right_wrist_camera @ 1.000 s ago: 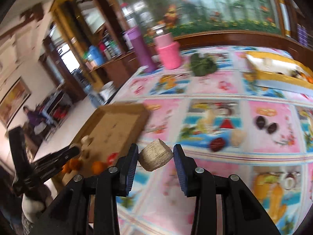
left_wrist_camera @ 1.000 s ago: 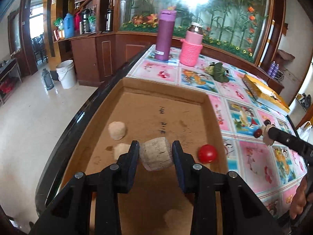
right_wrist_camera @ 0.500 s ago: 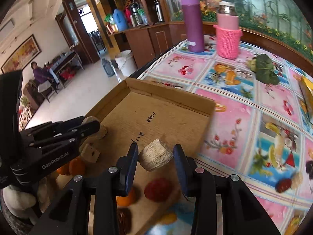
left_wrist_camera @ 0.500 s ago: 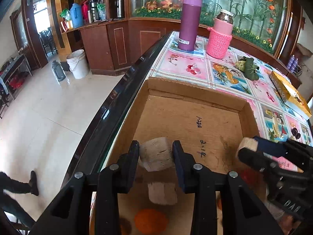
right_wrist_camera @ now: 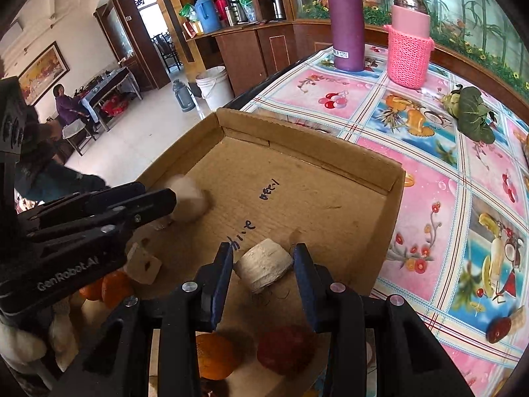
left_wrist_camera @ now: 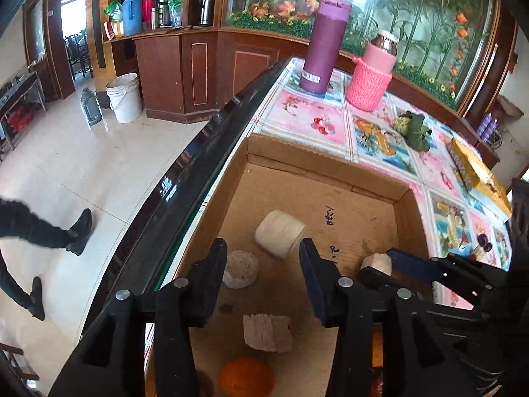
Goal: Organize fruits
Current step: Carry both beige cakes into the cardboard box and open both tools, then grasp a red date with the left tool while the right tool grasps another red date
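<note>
The step in hand looks like the setting down of two pale pieces into the cardboard box (left_wrist_camera: 330,162) that stands at the edge of the table (right_wrist_camera: 429,152).

On the left, the left claw (left_wrist_camera: 263,254) is opening its jaws. The pale round piece (left_wrist_camera: 279,238) lies on the box floor just ahead of the fingertips, between their lines, and neither pad presses on it, so I judge it is already let go. A grey lump (left_wrist_camera: 240,269) sits close beside the left finger, a cut block (left_wrist_camera: 267,332) lies under the claw, and an orange fruit (left_wrist_camera: 246,377) is below that.

On the right, the right claw (right_wrist_camera: 263,269) is narrowly open around a pale ridged chunk (right_wrist_camera: 264,269). The chunk touches the left pad, with a thin gap on the right side, and seems low over the box floor. Whether it is gripped or only resting there, I cannot tell for sure. An orange fruit (right_wrist_camera: 215,355) and a red fruit (right_wrist_camera: 286,349) lie under this claw.

Next, the left claw should lift away without rolling its piece. The right claw should open fully and back off.
</note>
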Demonstrator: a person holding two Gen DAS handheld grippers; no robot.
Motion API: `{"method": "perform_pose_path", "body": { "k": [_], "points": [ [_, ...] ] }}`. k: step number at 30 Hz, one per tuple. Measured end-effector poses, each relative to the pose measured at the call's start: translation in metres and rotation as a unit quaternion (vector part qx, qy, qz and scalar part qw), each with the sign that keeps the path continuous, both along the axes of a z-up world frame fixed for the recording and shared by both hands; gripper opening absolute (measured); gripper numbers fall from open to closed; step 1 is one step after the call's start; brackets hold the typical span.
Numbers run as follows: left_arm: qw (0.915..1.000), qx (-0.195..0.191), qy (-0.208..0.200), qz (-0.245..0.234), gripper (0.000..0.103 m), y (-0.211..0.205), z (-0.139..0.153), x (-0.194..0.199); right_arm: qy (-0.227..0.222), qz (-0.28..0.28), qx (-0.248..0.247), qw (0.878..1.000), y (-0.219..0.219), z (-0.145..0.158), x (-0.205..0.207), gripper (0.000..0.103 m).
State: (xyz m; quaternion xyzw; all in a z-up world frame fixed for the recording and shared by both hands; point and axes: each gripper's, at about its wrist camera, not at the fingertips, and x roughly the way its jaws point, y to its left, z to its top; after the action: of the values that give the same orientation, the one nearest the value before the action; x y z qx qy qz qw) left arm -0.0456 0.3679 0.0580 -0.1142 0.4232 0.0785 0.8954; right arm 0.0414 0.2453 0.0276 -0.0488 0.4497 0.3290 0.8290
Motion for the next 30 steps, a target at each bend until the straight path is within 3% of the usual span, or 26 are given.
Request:
{"method": "perform_pose_path", "body": {
  "k": [11, 13, 18, 22, 24, 30],
  "points": [
    [0.9983, -0.033, -0.046, 0.012, 0.055, -0.008, 0.025, -0.039, -0.014, -0.047, 0.041, 0.998, -0.047, 0.028, -0.027, 0.048],
    [0.9982, -0.034, -0.050, 0.005, 0.056, -0.017, 0.028, -0.046, -0.019, -0.057, 0.047, 0.997, -0.062, 0.033, -0.036, 0.055],
    [0.9979, -0.029, -0.052, -0.024, 0.062, -0.048, 0.032, -0.061, -0.030, -0.084, 0.045, 0.995, -0.101, 0.032, -0.060, 0.056],
    [0.9973, -0.016, -0.053, -0.047, 0.064, -0.072, 0.039, -0.070, -0.030, -0.110, 0.039, 0.993, -0.148, 0.023, -0.081, 0.056],
    [0.9968, -0.004, -0.056, -0.057, 0.070, -0.085, 0.043, -0.073, -0.030, -0.132, 0.036, 0.990, -0.178, 0.017, -0.092, 0.057],
    [0.9953, 0.005, -0.046, -0.085, 0.071, -0.122, 0.034, -0.070, -0.016, -0.222, 0.022, 0.975, -0.279, -0.003, -0.113, 0.059]
  ]
}}
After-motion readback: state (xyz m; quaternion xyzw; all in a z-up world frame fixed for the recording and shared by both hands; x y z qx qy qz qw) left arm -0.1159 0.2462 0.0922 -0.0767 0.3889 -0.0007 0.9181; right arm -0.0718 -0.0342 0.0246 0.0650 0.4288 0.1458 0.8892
